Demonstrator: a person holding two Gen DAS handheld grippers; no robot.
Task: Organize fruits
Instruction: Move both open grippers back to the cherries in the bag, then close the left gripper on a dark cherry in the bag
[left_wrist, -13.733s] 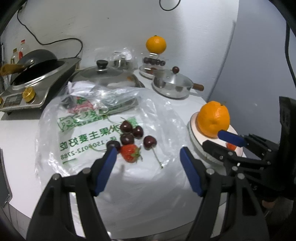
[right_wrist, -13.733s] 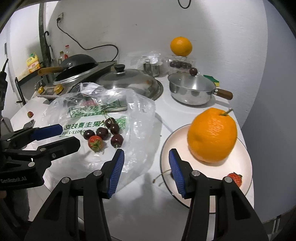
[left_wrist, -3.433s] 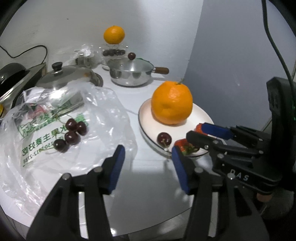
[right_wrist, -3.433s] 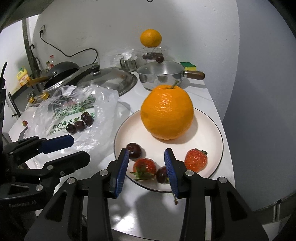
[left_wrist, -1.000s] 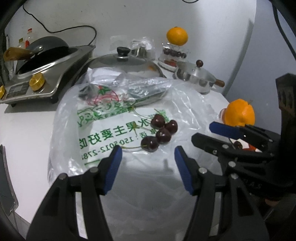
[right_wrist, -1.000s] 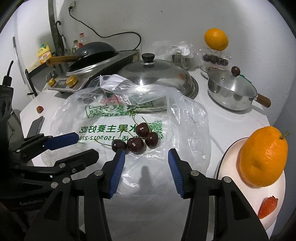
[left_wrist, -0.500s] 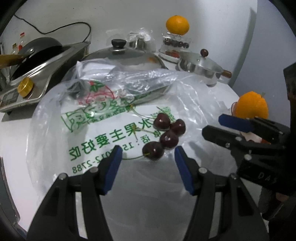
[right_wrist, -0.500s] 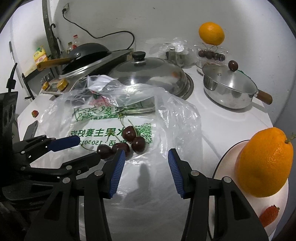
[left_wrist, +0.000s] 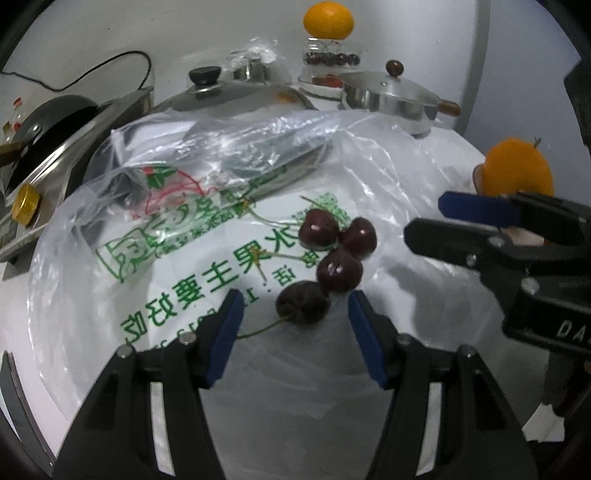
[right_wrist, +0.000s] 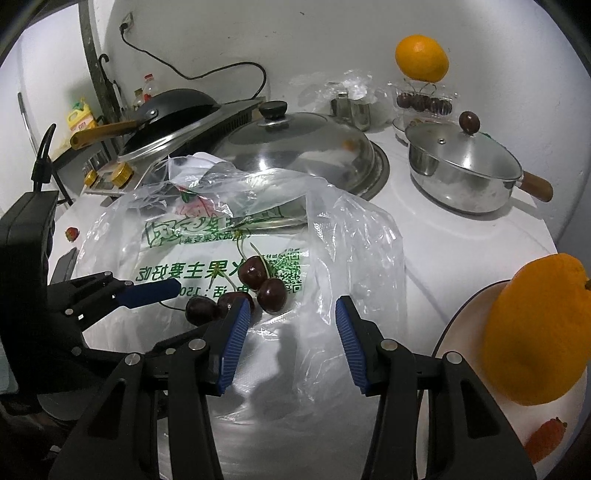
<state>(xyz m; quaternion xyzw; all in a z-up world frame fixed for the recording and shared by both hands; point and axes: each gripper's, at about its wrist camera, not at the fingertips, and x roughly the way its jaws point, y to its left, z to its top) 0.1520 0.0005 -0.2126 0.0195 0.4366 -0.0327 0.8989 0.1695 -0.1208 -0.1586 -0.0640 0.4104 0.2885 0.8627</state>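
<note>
On the white desk we note a crowded back row: a black wok on an induction cooker, a domed glass lid with a black knob, a lidded steel saucepan with a wooden handle, and a clear box of dark fruit with an orange perched on top. A crumpled fold of the clear plastic bag rises behind the cherries, and its loose right flap stands between them and the plate.

Four dark red cherries lie clustered on the printed bag, glossy, with thin green stems trailing left. A second large orange sits on the plate at right, with a strawberry near the rim.

Our left hand-held gripper hangs low over the bag, jaws moderately apart, the nearest cherry lying just ahead of and between the blue pads, not touched. Our right hand-held gripper is also part open over bare plastic and holds nothing; its left pad overlaps one cherry in the right wrist view.

Fisheye edges cut off the plate and part of the orange. A small red fruit beyond the bag, at far left, is too small to identify. The box's contents are unclear.
</note>
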